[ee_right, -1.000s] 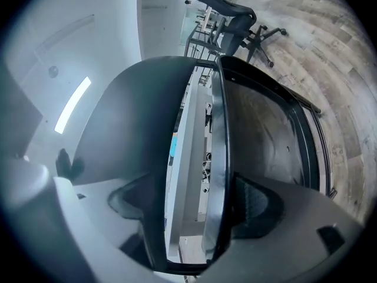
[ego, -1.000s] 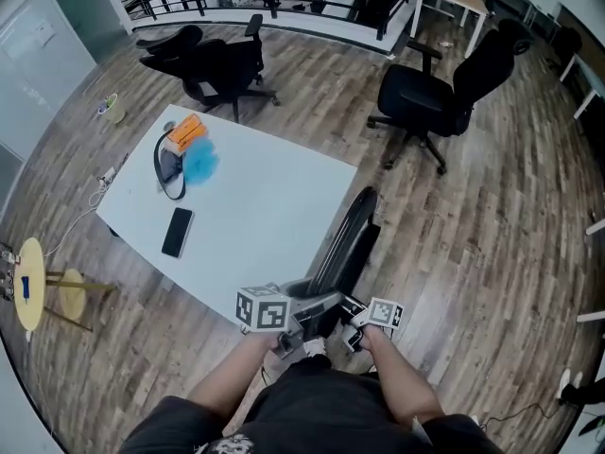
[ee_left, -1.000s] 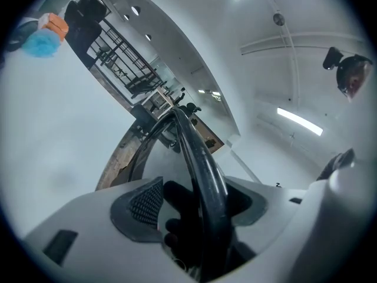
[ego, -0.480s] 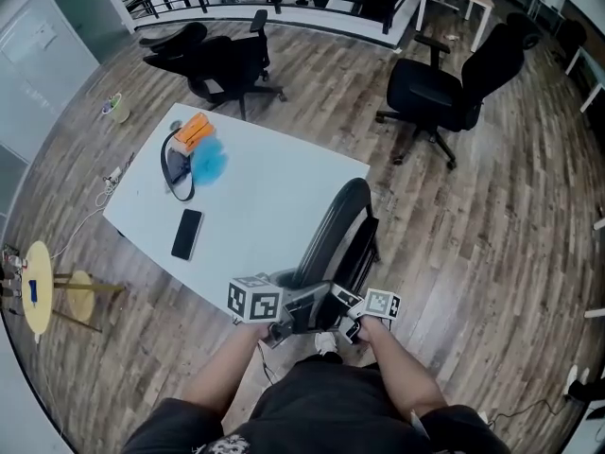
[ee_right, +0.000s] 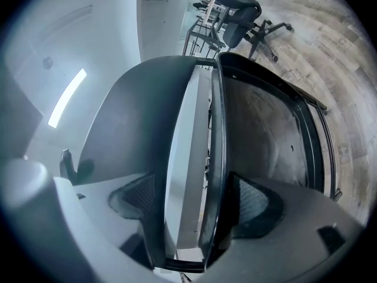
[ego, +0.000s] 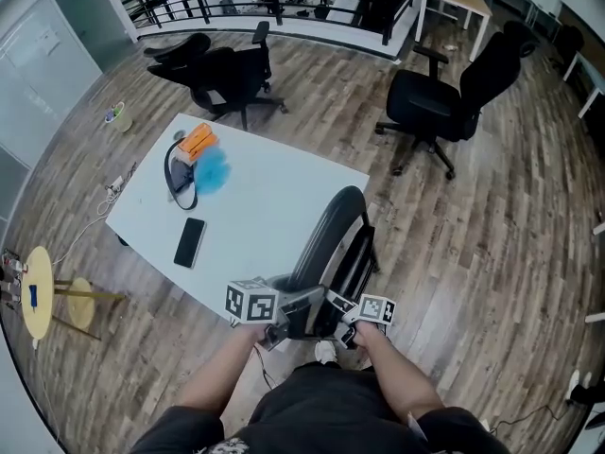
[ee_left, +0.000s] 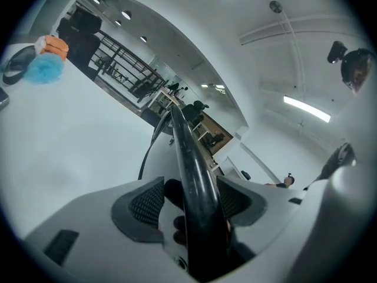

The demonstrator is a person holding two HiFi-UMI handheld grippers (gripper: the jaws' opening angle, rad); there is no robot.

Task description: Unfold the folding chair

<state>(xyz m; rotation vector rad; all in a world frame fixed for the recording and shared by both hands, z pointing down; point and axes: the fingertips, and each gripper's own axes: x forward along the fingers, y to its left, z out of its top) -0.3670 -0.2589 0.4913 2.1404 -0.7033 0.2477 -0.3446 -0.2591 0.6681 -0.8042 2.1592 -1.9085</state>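
Observation:
The black folding chair (ego: 336, 239) stands partly opened between the white table (ego: 274, 192) and me. My left gripper (ego: 291, 312) is at its near left side. In the left gripper view a black frame tube (ee_left: 185, 152) runs up between the pads, and this gripper (ee_left: 191, 200) is shut on it. My right gripper (ego: 346, 323) is at the chair's near right side. In the right gripper view the backrest (ee_right: 129, 117) and the seat (ee_right: 265, 128) stand apart. Their near edges pass between the pads of that gripper (ee_right: 188, 204), which is shut on them.
On the table lie a dark phone (ego: 189, 242), a black cable loop (ego: 175, 173), an orange item (ego: 198, 140) and a blue fluffy thing (ego: 214, 168). Black office chairs stand at the back right (ego: 444, 93) and back left (ego: 222, 64). A small yellow stool (ego: 33, 287) is at the far left.
The chair's backrest and seat have spread apart, so it looks wider than a second ago. Both grippers shifted slightly with it; little has moved in the last half second.

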